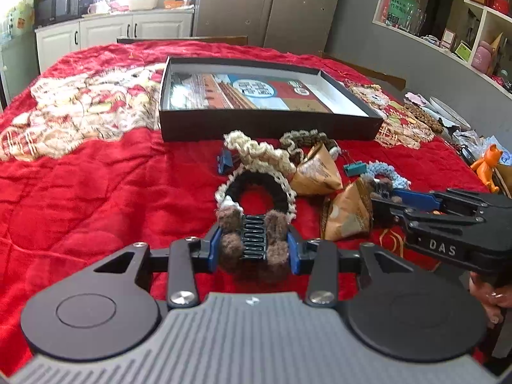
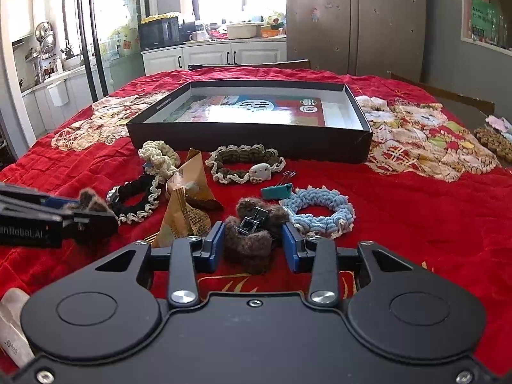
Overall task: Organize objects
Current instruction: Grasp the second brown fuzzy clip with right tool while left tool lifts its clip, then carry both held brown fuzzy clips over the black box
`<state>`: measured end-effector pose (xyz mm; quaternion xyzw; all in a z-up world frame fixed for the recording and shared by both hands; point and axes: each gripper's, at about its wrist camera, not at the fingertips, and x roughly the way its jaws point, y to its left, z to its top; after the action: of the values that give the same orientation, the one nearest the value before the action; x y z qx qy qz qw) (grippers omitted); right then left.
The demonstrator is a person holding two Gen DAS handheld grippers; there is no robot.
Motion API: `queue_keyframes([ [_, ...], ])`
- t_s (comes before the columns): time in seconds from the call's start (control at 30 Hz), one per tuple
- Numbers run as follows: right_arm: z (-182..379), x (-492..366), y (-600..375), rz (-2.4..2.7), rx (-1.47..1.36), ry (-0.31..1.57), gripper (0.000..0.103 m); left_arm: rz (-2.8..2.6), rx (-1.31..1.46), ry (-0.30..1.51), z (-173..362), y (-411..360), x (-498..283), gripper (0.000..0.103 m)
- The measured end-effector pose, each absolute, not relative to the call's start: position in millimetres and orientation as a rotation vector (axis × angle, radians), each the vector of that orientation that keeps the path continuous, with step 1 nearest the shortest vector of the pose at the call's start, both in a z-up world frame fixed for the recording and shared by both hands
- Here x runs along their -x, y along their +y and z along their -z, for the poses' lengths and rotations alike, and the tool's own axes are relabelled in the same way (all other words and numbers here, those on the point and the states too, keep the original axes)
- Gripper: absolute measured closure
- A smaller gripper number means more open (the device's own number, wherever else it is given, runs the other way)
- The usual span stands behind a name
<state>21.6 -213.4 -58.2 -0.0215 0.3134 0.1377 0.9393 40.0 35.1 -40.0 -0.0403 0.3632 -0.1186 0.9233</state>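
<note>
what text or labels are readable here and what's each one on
"DAS": white letters on the side of the right gripper, left wrist view.
"nRebot.AI": partly cut off, on the side of the left gripper, right wrist view.
Print on the sheet inside the box: large characters in a round blue patch, too blurred to read.
Print on the brown packets: too small.
Green sign on the wall: blurred.

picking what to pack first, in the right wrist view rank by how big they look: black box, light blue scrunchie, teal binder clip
1. black box, largest though farthest
2. light blue scrunchie
3. teal binder clip, beside the scrunchie, clearly smallest
</note>
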Motion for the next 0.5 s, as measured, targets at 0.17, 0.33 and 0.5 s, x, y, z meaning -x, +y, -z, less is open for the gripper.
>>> queue_keyframes([
  [0.17, 50, -18, -218, -0.292, 0.049, 0.618, 0.067, 0.259, 0.076, 0.736, 29, 37, -44, 0.059],
  [0.33, 32, -19, -230, -0.309, 0.03, 0.587, 0.067, 0.26, 0.056, 0.714, 16, 38, -56, 0.059],
  [0.5, 7, -30, -241, -0.308, 0.021, 0.529, 0.067, 0.26, 0.037, 0.685, -2, 37, -77, 0.059],
])
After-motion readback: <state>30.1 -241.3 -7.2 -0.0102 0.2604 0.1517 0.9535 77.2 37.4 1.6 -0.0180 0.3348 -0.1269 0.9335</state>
